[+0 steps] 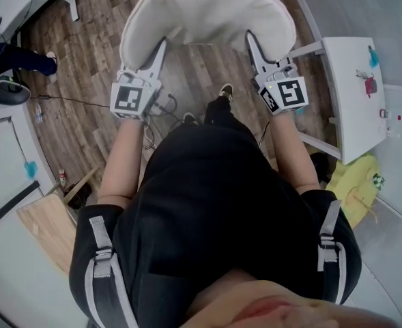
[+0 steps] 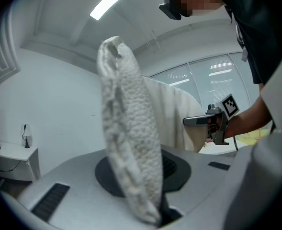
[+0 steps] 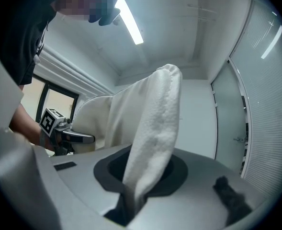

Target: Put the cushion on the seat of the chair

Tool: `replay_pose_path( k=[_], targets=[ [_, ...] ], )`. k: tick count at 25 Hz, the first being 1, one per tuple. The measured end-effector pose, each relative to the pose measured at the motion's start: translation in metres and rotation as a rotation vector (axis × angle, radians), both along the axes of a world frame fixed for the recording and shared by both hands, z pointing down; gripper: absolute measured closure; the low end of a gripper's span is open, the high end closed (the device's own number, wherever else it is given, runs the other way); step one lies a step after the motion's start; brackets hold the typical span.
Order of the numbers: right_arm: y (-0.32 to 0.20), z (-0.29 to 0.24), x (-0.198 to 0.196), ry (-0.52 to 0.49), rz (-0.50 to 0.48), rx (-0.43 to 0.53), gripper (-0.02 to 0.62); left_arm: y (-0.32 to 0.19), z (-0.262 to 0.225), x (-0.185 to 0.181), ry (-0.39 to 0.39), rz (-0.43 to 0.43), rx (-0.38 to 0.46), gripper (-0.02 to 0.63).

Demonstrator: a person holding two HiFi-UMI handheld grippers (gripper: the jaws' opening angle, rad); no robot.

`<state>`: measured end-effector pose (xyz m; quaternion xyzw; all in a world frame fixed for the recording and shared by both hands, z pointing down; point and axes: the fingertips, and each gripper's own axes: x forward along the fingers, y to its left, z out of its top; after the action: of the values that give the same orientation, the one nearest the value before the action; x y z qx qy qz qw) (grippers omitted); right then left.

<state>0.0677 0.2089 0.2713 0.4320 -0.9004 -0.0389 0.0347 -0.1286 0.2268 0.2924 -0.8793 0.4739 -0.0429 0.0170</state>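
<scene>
A white, fleecy cushion (image 1: 207, 12) hangs in the air in front of me, spread flat between both grippers. My left gripper (image 1: 161, 46) is shut on its left edge, and my right gripper (image 1: 252, 43) is shut on its right edge. In the left gripper view the cushion's edge (image 2: 129, 147) stands clamped between the jaws of the left gripper (image 2: 155, 210), with the right gripper (image 2: 198, 121) beyond. The right gripper view has the cushion (image 3: 152, 138) pinched in the right gripper (image 3: 129, 202), with the left gripper (image 3: 81, 137) further off. No chair seat shows in any view.
Below the cushion is wood floor (image 1: 105, 39) with cables. A white table (image 1: 354, 94) bearing small items stands at the right, a yellow thing (image 1: 357, 183) beneath it. A wooden board (image 1: 47, 227) lies at lower left. Another person's legs (image 1: 16, 57) are at the far left.
</scene>
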Motion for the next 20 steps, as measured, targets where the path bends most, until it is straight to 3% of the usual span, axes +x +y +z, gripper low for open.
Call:
replay_pose_path(
  k=[20],
  targets=[
    [-0.152,-0.005,0.095,-0.013,-0.063,-0.004,0.545,-0.14,-0.008,0.097,-0.026,-0.06,-0.003,0.545]
  ],
)
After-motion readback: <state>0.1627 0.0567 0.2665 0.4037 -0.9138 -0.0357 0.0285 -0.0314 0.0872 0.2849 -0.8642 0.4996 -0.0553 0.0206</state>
